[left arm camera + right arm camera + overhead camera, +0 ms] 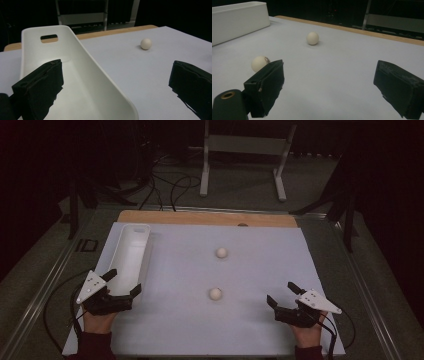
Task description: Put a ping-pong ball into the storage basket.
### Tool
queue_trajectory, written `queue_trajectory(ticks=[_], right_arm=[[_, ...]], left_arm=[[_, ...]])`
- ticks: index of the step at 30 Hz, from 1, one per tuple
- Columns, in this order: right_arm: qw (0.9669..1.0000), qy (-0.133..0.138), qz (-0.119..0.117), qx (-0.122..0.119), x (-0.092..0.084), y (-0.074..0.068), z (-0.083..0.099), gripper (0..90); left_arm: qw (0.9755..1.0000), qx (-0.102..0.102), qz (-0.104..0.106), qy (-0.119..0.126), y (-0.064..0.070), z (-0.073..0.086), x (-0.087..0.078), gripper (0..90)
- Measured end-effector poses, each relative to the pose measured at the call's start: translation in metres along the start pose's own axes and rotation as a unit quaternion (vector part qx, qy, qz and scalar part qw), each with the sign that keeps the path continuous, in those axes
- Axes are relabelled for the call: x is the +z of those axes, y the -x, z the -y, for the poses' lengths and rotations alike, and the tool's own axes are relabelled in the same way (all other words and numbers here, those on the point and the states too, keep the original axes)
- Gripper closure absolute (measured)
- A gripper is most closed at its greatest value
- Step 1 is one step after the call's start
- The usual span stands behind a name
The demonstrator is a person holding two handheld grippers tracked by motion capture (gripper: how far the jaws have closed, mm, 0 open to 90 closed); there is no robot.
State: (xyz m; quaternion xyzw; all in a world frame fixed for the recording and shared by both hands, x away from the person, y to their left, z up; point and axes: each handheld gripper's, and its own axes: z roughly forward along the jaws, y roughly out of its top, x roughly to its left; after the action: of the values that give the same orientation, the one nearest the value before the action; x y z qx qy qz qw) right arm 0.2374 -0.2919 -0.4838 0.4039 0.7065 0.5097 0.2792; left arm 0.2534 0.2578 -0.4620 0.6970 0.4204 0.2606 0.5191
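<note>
Fingers (111, 275) of the left gripper (124, 283) are spread wide, straddling the near end wall of the white tray (134, 251); they pinch nothing. The right gripper (283, 293) has its fingers equally spread and empty, near the counter's (260, 265) front right edge. The tray lies along the left edge. The near ball (215, 293) rests between the two grippers, well apart from both; the far ball (221, 252) sits mid-counter. Open white surface surrounds both balls.
</note>
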Motion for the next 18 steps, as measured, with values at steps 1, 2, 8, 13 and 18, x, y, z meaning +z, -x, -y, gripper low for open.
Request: queue_trajectory(ticks=[1,2,8,13,18], right_arm=[[1.0,0.0,0.0,0.001,0.0,0.0,0.0,9.2],[1.0,0.0,0.002,-0.001,0.0,0.0,0.0,9.2],[1.0,-0.003,0.007,-0.002,0.0,0.002,0.001,9.2],[0.9999,0.001,0.01,0.005,0.0,0.004,0.002,9.2],[0.9999,-0.001,0.009,0.005,0.001,0.004,0.002,9.2]], left_arm=[[1.0,0.001,0.003,-0.003,0.001,-0.001,0.001,0.2],[1.0,0.001,0.005,-0.004,0.002,-0.001,0.002,0.2],[0.9998,0.005,0.017,-0.005,0.006,-0.009,0.004,0.2],[0.9997,0.003,0.023,0.0,0.007,-0.014,0.005,0.2],[0.9992,0.007,0.038,-0.002,0.011,-0.023,0.014,0.2]])
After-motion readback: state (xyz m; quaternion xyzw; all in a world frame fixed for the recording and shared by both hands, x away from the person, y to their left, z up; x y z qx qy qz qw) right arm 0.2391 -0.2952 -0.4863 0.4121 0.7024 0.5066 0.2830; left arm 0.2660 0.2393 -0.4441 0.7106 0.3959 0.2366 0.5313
